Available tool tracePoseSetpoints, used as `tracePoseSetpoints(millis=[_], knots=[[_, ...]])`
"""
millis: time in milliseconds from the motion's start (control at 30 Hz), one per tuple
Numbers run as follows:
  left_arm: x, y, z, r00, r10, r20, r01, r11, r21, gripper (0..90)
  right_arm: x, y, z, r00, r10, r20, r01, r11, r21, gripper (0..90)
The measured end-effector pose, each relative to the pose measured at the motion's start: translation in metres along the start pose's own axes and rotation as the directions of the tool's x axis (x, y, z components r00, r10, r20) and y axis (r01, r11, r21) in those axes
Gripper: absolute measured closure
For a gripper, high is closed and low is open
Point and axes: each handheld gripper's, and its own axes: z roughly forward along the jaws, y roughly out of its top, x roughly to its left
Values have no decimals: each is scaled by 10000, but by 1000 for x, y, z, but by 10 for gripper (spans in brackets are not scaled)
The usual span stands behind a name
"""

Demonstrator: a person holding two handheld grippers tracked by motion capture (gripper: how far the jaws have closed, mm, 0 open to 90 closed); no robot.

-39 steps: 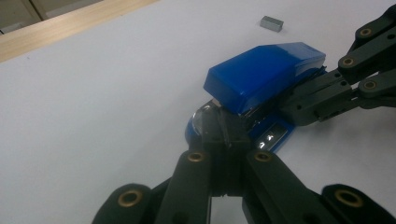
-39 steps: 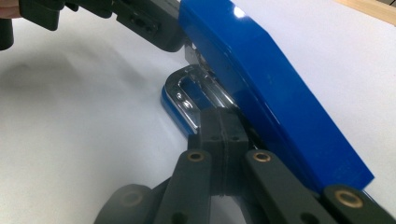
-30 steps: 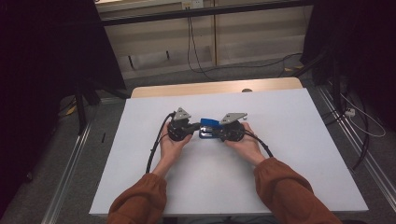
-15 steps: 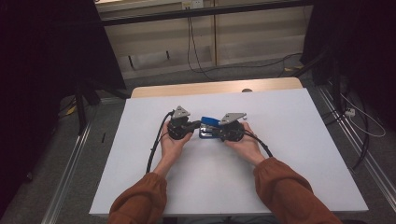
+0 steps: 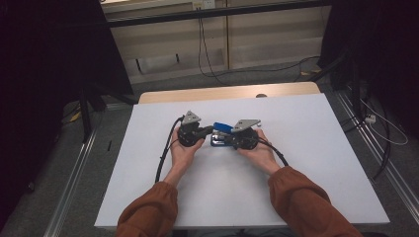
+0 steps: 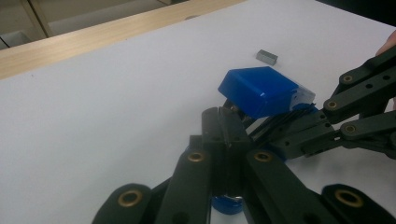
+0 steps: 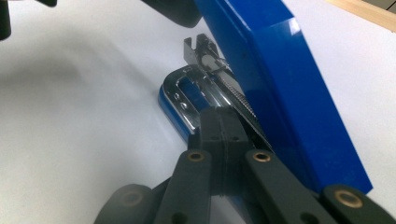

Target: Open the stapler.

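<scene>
I have a blue stapler (image 5: 221, 134) lying near the middle of the white tabletop (image 5: 316, 163), a little toward the far edge, with its blue top cover (image 6: 261, 91) swung up and the metal staple channel (image 7: 196, 100) exposed over the blue base. Both grippers meet at it from opposite sides.

My left gripper (image 5: 210, 130) has its 2 jaws pressed flat together; in the left gripper view the tips sit right under the raised cover, at the stapler's hinge end, but I cannot tell whether they pinch any part of it. My right gripper (image 5: 228, 139) is likewise closed tight, its tips resting on or just against the metal channel beside the open cover, and again I cannot tell if anything thin is caught between them.

A small grey strip of staples (image 6: 267, 56) lies on the tabletop beyond the stapler, toward the far edge and apart from it.

I judge the step in hand to be loading: the stapler is opened and steadied, the channel ready. Next, I expect 1 gripper must keep the cover up while the other lets go, opens narrowly, picks the strip by its long sides and lays it in line with the channel. The strip is tiny and could slip or tip.
</scene>
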Motion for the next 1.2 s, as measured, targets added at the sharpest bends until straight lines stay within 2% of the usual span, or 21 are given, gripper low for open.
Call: tracePoseSetpoints(millis=[100,333,400,467,533,767,900,1067,1200], knots=[[0,2,0,9997,240,-92,-239,9997,61,900,1,0,0,9997,-220,78,220,9998,17,900],[-2,5,-1,9996,273,-50,-273,9996,-60,900,1,0,0,9999,-137,34,137,9999,-15,900],[-5,7,-1,9975,653,-268,-654,9979,-14,900,1,0,0,9999,-127,44,127,9999,-19,900],[-5,8,-1,9987,477,-158,-479,9988,-137,900,1,0,0,9999,-96,61,96,9999,-27,900],[-5,8,-1,9981,582,-205,-584,9982,-128,900,1,0,0,10000,-52,73,52,10000,-48,900],[-6,10,-2,9990,451,-57,-452,9985,-301,900,4,0,0,9998,-16,223,18,10000,-88,900],[-6,11,-2,9991,429,-2,-429,9986,-312,900,5,5,-6,9992,227,318,-203,9970,-750,900],[-7,12,-3,9993,362,47,-360,9988,-323,900,10,8,-7,9991,162,402,-120,9947,-1020,900],[-6,12,-2,9993,379,33,-378,9987,-331,900,10,12,-8,9973,546,494,-456,9850,-1663,900]])
